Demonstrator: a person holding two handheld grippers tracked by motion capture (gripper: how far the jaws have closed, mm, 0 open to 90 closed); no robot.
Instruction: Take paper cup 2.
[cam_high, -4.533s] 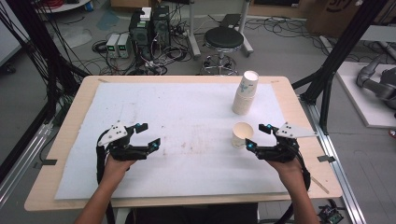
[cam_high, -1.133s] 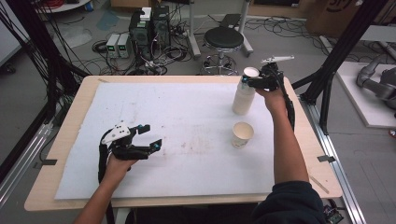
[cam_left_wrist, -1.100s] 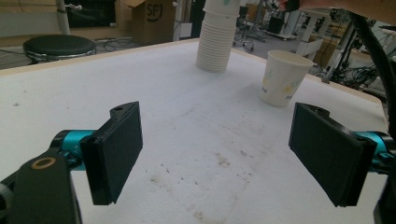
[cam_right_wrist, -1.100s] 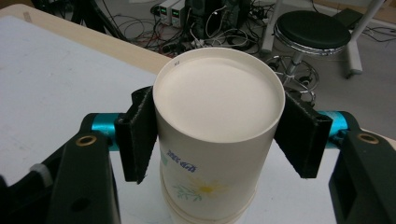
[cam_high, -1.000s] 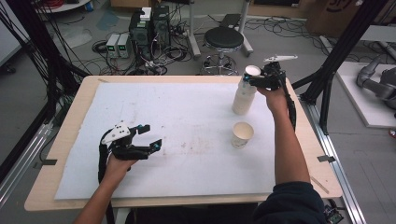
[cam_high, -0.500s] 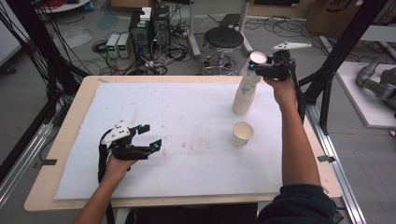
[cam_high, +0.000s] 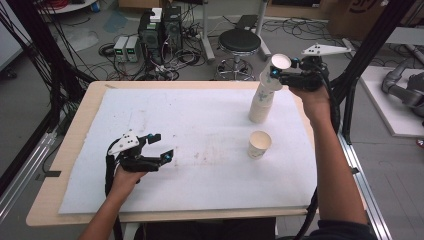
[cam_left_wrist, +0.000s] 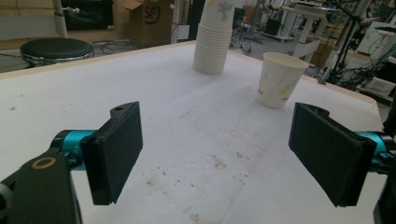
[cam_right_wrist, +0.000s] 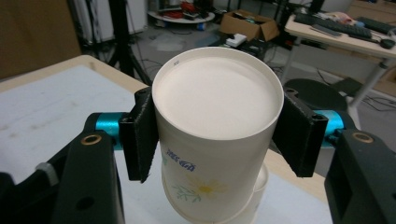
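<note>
Gripping the top paper cup (cam_high: 278, 70) near its rim, the right gripper (cam_high: 276, 73) is holding it above the stack of cups (cam_high: 261, 104), with the cup's lower end apparently still just inside or touching the cup beneath it; whether it is fully free cannot be told. In the right gripper view the two black jaws are pressing on opposite sides of the top paper cup (cam_right_wrist: 216, 140), clenched against its wall just under the rim, and the cup is standing upright with a flower print on its side. The stack of cups is standing upside down near the far right corner of the tabletop (cam_high: 70, 130), on the white sheet (cam_high: 200, 120) that is covering most of the wood. A single paper cup (cam_high: 259, 144) is standing upright, mouth up, nearer the person than the stack and toward the right edge, well apart from both grippers. The left gripper (cam_high: 158, 146) is resting low over the sheet toward the near left corner, its jaws standing wide apart with nothing between them. In the left gripper view the left gripper (cam_left_wrist: 216, 158) is facing across the stained sheet toward the stack of cups (cam_left_wrist: 211, 51) and the single paper cup (cam_left_wrist: 279, 78), both at a distance from it.
</note>
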